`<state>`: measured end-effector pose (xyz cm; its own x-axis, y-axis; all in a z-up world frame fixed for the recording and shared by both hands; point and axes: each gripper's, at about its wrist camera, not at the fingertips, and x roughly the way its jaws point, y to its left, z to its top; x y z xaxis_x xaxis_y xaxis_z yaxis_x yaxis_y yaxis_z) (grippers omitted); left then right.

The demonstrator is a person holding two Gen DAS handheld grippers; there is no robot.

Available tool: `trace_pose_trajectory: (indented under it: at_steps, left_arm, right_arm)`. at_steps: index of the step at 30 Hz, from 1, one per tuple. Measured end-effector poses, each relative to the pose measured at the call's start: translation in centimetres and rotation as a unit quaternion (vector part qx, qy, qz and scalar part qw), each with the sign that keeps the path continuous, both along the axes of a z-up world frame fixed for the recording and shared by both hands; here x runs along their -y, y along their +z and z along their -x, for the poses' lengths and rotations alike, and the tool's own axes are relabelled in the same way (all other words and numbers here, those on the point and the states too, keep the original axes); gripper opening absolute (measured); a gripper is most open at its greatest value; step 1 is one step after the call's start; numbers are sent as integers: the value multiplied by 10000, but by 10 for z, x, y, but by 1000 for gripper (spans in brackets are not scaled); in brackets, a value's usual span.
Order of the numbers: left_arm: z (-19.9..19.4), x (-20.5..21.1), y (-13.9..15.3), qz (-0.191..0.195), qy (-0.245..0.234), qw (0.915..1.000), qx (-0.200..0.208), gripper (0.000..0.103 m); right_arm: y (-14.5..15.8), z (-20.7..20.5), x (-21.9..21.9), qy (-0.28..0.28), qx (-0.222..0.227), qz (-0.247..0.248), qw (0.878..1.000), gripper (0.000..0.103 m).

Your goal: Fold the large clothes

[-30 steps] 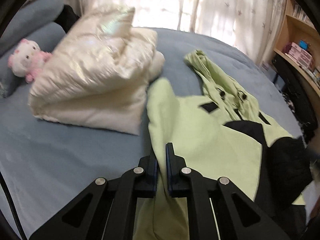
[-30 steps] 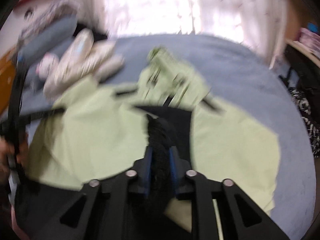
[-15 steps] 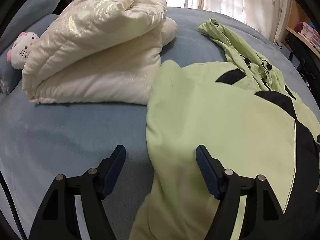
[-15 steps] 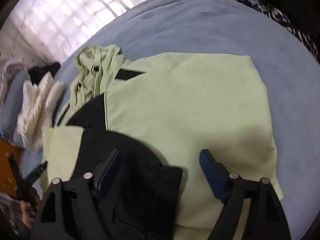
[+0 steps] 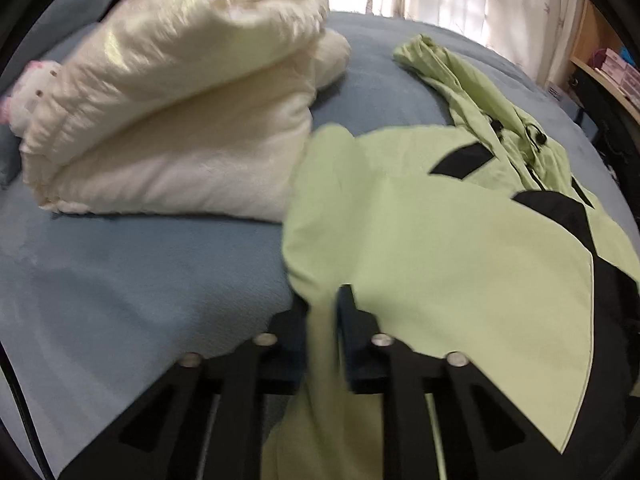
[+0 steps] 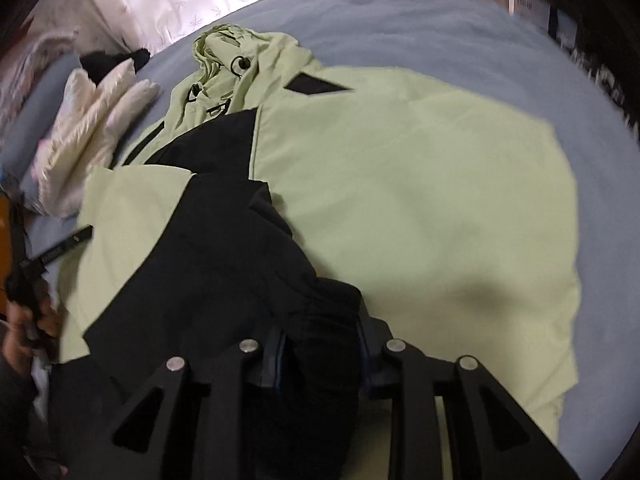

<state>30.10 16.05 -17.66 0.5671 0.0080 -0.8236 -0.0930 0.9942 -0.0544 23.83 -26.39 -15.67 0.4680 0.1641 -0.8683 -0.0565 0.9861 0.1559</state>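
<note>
Both grippers stood wide open over the cloth half a second ago; now each has dropped onto the green-and-black jacket and is closing on it. In the left wrist view, the left gripper has its fingers drawn narrow on a ridge of light green fabric at the jacket's near left edge — the cloth runs up between them and hangs down past the frame at 6 o'clock. In the right wrist view, the right gripper has its fingers closing around a thick bunch of the jacket's black sleeve, which fills the gap between them.

The jacket lies spread on the blue bed, its hood toward 1 o'clock in the left view, with black panels across the chest. In the right view the green body covers the centre and right of the frame, while the black sleeve crosses it from 10 o'clock down to the fingers.

At 10 o'clock in the left view sits a folded cream puffer coat, touching the jacket's left edge. A pink and white plush toy peeks out at 9 o'clock behind it. Sunlit curtains hang at 12 o'clock, and a wooden shelf stands at 2 o'clock. At 8 o'clock in the right view, the person's hand grips the other gripper's handle — blurred.
</note>
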Motion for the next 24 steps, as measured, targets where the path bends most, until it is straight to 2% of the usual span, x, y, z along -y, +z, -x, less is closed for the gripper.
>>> trace_pose_trajectory:
  at_steps: [5, 7, 10, 14, 15, 16, 17, 19, 21, 24]
  left_arm:
    - [9, 1, 9, -24, 205, 9987, 472, 8]
    - [11, 2, 10, -4, 306, 9974, 651, 7]
    - [11, 1, 11, -17, 456, 9953, 853, 7]
    - [7, -4, 4, -203, 689, 9926, 983, 7]
    - [7, -9, 1, -201, 799, 9921, 941, 7]
    - [5, -16, -3, -67, 887, 9925, 844, 7]
    - [4, -21, -6, 103, 935, 9926, 761, 9]
    - [6, -32, -6, 409, 943, 9924, 682, 9]
    - [11, -33, 0, 340, 860, 9936, 652, 13]
    - [25, -26, 15, 169, 649, 9951, 733, 13]
  right_arm:
    - [59, 2, -2, -151, 1201, 325, 9921, 25]
    - [67, -9, 2, -268, 1411, 479, 9885, 25]
    - [56, -33, 13, -411, 1377, 530, 9882, 25]
    - [6, -77, 27, -666, 567, 352, 9955, 29]
    - [-5, -82, 26, -742, 426, 451, 9953, 38]
    - [-10, -88, 25, -833, 309, 559, 9945, 43]
    - [-13, -89, 27, -908, 281, 514, 9942, 43]
    - [-6, -80, 32, -1061, 452, 327, 9928, 47]
    - [7, -68, 38, -1255, 743, 172, 9892, 55]
    - [24, -48, 44, -1325, 1077, 86, 9853, 55]
